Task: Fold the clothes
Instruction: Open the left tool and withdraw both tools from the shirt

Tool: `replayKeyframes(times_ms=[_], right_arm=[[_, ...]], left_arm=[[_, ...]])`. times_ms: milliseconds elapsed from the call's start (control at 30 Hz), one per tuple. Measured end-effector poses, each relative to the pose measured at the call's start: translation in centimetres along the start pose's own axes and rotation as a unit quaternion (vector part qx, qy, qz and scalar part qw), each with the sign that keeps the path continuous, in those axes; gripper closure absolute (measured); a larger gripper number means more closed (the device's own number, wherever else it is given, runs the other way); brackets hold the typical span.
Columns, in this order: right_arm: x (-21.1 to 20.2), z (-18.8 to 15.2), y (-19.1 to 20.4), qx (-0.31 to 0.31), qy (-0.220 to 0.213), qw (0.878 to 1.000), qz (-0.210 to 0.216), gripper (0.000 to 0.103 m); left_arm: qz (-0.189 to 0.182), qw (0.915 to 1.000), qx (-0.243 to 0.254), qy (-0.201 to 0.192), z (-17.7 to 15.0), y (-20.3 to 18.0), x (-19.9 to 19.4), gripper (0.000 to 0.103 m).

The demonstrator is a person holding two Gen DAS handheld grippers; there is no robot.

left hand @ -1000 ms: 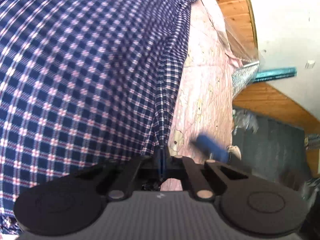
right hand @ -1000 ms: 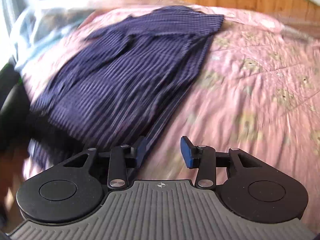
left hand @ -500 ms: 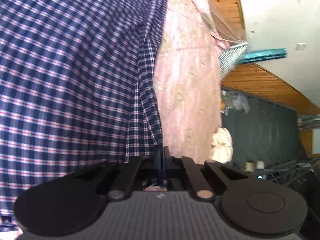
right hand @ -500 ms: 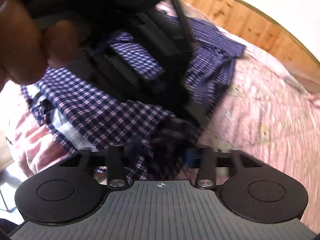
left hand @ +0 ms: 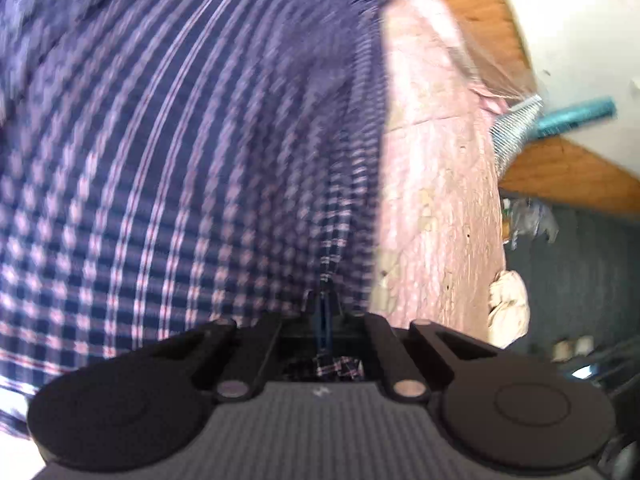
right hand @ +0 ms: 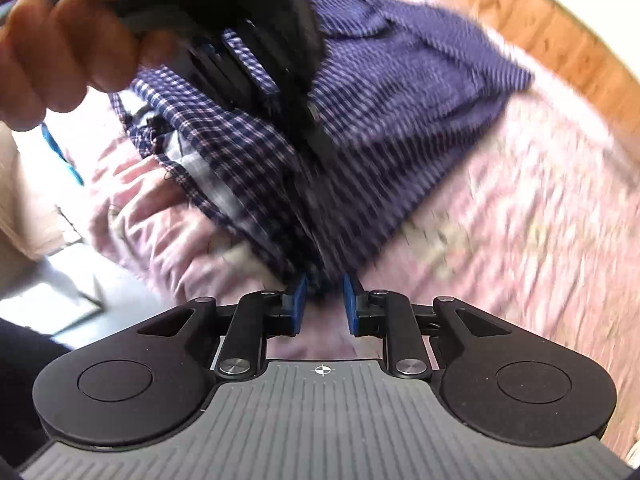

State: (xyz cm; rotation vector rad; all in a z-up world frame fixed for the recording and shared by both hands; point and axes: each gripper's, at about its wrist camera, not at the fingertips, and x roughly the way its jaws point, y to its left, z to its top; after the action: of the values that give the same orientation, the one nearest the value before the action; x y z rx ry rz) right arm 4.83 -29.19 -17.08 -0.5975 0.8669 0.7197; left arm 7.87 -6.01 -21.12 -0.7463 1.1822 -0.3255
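Note:
A navy checked shirt (left hand: 160,160) lies spread on a pink bed sheet (left hand: 440,200). My left gripper (left hand: 326,312) is shut on its edge, and a scrap of fabric shows behind the jaws. In the right wrist view the shirt (right hand: 400,100) is bunched and its folds run down to a point between my right gripper's (right hand: 325,300) blue pads (right hand: 298,304). Those jaws stand narrow and are opening slightly, with the fabric still pinched at their tips. A hand (right hand: 60,52) holds the left gripper (right hand: 312,128) above the shirt at upper left. Both views are motion-blurred.
A wooden headboard (right hand: 540,32) borders the pink sheet (right hand: 520,240) at the far side. Off the bed's edge I see dark floor (left hand: 580,280), a crumpled white thing (left hand: 508,304) and a teal bar (left hand: 576,116) on the wall.
My right gripper swung over from the shirt's open side to its bunched edge below the left gripper, and its jaws narrowed onto fabric. The left gripper rose and rolled, still clamped.

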Motion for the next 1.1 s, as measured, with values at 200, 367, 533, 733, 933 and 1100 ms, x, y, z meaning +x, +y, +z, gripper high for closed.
replayKeyframes(times_ms=[200, 367, 533, 733, 933, 1100], right_arm=[[-2.7, 3.1, -8.6, 0.148, -0.063, 0.987, 0.002, 0.076], [5.9, 10.0, -14.8, 0.185, -0.085, 0.979, 0.027, 0.073], [12.1, 10.7, -15.8, 0.142, -0.046, 0.987, 0.061, 0.074], [7.8, 6.4, -13.7, 0.098, 0.024, 0.99, 0.097, 0.065], [4.6, 5.9, -13.0, 0.123, -0.042, 0.989, 0.066, 0.063], [7.1, 6.0, -11.6, 0.125, -0.05, 0.986, 0.101, 0.066]], left_arm=[[-0.017, 0.9986, 0.047, -0.016, 0.5, -3.1, -0.4, 0.096], [0.04, 0.9981, 0.033, 0.033, -1.0, -2.2, 2.8, 0.096], [0.005, 0.9965, 0.0, 0.084, -2.7, -2.2, 4.1, 0.1], [-0.013, 0.9968, 0.056, 0.055, -1.8, -4.9, -0.5, 0.092], [0.058, 0.9979, 0.025, -0.011, 0.1, -1.9, -1.9, 0.071], [0.027, 0.9988, 0.027, 0.03, -0.8, -1.9, -0.7, 0.095]])
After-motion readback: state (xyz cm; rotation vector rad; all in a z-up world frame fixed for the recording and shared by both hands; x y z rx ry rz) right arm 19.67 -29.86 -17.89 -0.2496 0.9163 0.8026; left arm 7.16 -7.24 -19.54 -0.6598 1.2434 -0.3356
